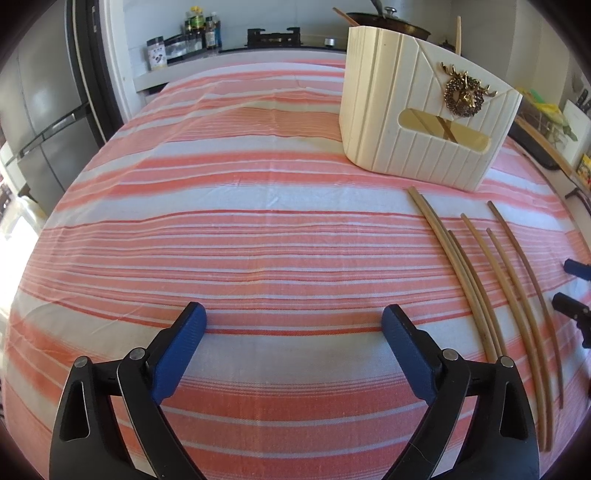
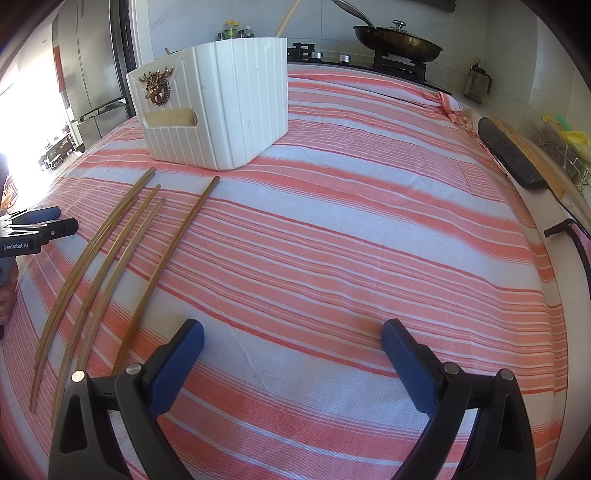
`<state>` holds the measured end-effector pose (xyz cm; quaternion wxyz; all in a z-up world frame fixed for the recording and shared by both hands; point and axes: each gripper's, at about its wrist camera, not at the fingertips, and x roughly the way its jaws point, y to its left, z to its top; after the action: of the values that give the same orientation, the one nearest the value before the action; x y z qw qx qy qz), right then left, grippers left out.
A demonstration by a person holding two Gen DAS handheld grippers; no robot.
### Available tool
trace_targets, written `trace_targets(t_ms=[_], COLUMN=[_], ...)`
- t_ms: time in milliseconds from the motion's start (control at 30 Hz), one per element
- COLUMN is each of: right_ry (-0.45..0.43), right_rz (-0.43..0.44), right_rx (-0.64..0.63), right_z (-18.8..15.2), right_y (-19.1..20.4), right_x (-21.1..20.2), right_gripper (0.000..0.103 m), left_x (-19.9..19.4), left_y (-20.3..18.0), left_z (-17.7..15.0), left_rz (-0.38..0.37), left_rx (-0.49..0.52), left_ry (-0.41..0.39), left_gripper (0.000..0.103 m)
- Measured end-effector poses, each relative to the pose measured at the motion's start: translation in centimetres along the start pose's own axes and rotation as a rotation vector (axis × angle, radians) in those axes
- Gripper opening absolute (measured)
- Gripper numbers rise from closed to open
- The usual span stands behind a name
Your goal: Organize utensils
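judging the chopsticks [image 2: 110, 266] light, stiff and slippery, we would pinch one near its middle; they lie loose on the striped cloth [image 1: 258, 221], just before the white holder [image 1: 417, 122]. our left gripper [image 1: 293, 314] and right gripper [image 2: 291, 328] both gape, holding nothing.

Room by the holder
Chopsticks [image 2: 122, 254] lying just before holder [image 2: 221, 107], blocking approach; striped cloth [image 2: 351, 240] right of holder lying open.

1. The box [image 1: 424, 118] is hiding its own inside in both views; its contents are not showing.
2. The right gripper [image 1: 576, 295] is being cut off by the frame edge in the left wrist view.
3. The bottles [image 1: 201, 27] are appearing too small for their labels to be read.
4. The pan [image 1: 388, 20] is sitting partly behind the box.
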<state>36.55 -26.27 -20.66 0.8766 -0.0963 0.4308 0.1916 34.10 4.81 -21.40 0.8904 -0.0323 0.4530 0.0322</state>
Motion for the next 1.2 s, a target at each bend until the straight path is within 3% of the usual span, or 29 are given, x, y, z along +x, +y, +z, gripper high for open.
trace_targets(t_ms=[1200], right_ry=[0.0], right_rz=[-0.001], right_rx=[0.0], right_z=[-0.01], right_y=[-0.01], right_x=[0.04], right_gripper=[0.099], left_x=[0.22], left_y=[-0.28], left_z=[0.11], left_rz=[0.0], left_rx=[0.011], left_ry=[0.006], left_gripper=[0.099])
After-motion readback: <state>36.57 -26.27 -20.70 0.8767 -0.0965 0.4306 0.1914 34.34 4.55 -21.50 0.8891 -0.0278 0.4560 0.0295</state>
